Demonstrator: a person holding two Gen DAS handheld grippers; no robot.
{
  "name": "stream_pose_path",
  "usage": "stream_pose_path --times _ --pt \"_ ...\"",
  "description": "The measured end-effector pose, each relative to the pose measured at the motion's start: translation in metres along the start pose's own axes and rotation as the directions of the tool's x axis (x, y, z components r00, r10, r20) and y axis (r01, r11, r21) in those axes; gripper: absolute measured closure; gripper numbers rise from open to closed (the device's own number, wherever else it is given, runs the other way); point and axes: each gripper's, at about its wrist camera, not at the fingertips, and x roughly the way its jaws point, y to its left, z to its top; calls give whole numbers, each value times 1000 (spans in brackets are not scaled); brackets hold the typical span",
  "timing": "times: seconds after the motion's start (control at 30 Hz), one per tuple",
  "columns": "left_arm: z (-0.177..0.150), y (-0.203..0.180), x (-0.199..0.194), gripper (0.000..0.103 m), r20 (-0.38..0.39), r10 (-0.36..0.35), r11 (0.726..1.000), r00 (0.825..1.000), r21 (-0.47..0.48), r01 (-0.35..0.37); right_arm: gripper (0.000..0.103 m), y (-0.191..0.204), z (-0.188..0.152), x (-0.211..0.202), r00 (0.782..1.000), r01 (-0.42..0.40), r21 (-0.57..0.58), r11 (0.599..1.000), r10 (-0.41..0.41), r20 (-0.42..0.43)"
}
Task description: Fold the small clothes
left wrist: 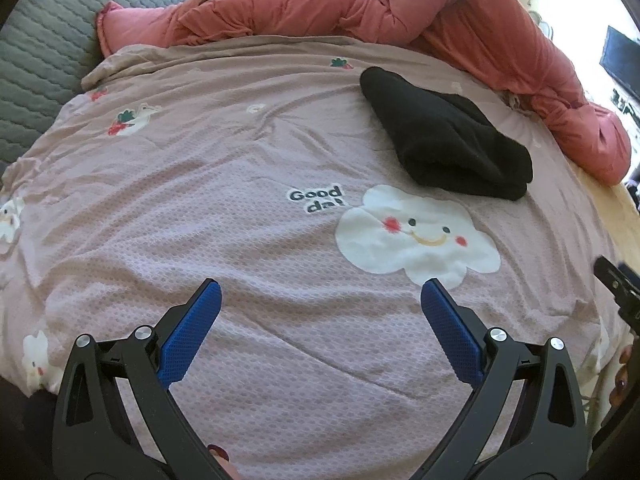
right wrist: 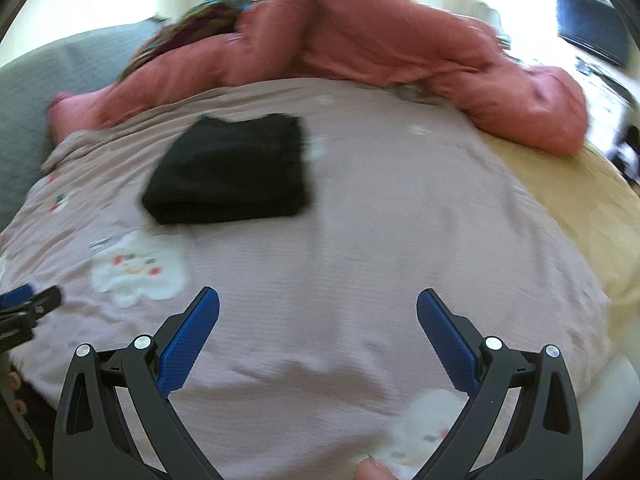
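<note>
From the left wrist view, the left hand-held gripper (left wrist: 321,289) stands with its blue pads wide apart and nothing between them, poised over the pink bedspread (left wrist: 200,208) near the printed white cloud (left wrist: 416,236). The black garment (left wrist: 444,136) lies well ahead and to the right of it, already doubled into a thick compact bundle with a rounded fold facing the camera, resting flat on the bed and touched by neither tool. A rumpled coral quilt (left wrist: 400,12) is heaped along the far edge, and the tip of the other tool shows at the right margin. From the right wrist view, which is blurred, the right hand-held gripper (right wrist: 318,298) is likewise spread and empty above the bedspread (right wrist: 380,220); the black garment (right wrist: 228,172) appears as a neat rectangular stack ahead and to the left, apart from the pads, with the coral quilt (right wrist: 360,40) behind it. In my judgement the fold on this piece is finished or nearly so. The next move calls either for a final tidy of its edges or for fetching another item; none is visible on the bed.
</note>
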Motion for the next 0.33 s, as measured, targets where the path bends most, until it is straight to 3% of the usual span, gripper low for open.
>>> stream_pose_path --times 0.1,0.2,0.27,0.33 --pt "9 19 3 9 10 8 999 1000 -43 -8 5 -66 -5 -12 985 163 150 975 -168 23" --pt "28 64 11 9 -9 25 989 1000 -145 -26 5 -134 -15 -25 934 339 279 899 -358 18" --pt "41 95 13 9 -11 53 979 999 -198 -54 5 -195 -29 -36 867 474 393 788 -495 -54" --pt "57 136 14 9 -10 150 960 989 -237 -148 5 -255 -49 -46 811 557 498 665 -565 -152"
